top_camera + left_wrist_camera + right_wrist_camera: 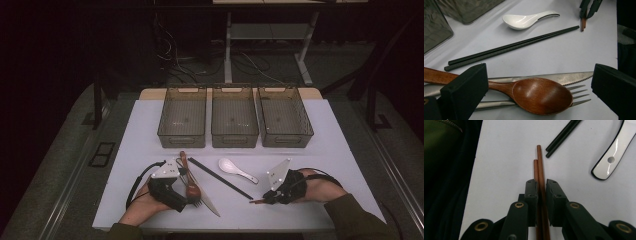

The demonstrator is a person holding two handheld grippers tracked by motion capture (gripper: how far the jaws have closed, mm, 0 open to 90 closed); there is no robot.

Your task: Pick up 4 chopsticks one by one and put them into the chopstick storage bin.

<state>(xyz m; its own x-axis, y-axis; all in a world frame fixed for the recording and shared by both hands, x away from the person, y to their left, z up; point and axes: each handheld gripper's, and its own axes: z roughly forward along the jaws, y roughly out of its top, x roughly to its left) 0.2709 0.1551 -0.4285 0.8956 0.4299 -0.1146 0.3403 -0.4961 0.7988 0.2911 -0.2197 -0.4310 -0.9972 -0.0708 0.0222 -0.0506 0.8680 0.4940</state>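
Observation:
My left gripper [187, 197] [539, 75] is open, its jaws standing wide on either side of a wooden spoon [541, 96] [192, 190]. The spoon lies across a serrated knife [574, 76] and a fork [579, 95]. Neither pad touches them. My right gripper [266, 197] [542, 185] is shut on a pair of brown chopsticks [539, 160] [256, 201], whose tips stick out past the pads, low over the white table [325, 140]. A pair of black chopsticks [220, 178] [511, 47] and a white ceramic spoon [235, 170] [614, 155] lie between the two grippers.
Three smoky see-through bins stand in a row at the back of the table: left [182, 141], middle [234, 141], right [287, 141]. A person's forearms come in at the near edge. Cables and desk legs lie on the dark floor beyond the table.

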